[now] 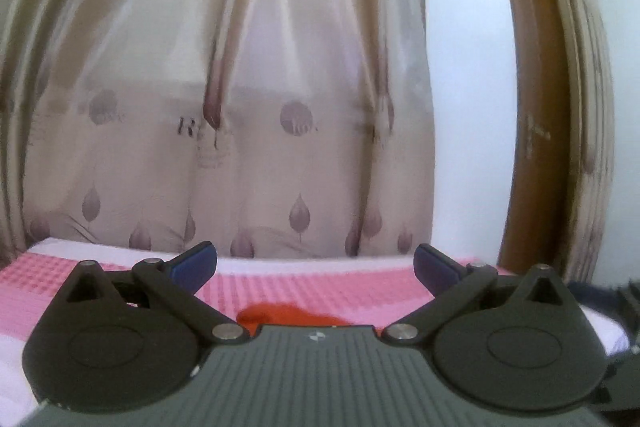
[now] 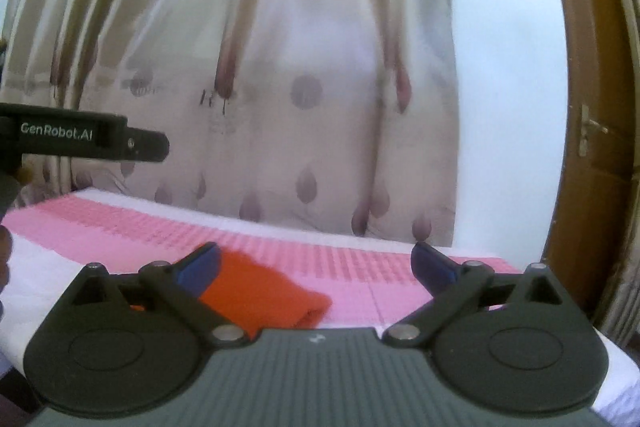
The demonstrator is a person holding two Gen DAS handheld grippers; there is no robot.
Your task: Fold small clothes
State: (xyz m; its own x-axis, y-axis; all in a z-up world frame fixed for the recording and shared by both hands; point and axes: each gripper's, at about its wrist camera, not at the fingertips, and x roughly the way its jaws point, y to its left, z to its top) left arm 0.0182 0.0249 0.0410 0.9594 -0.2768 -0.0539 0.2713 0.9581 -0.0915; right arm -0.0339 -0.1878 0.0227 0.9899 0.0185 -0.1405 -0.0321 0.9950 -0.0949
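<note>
L claw open, R claw open, orange cloth flat

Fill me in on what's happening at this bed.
A person holds a two-finger gripper in each hand. Both the left gripper and the right gripper are open and hold nothing. An orange garment lies on the pink and white bedspread, with neither gripper touching it. A patterned curtain hangs behind the bed.
</note>
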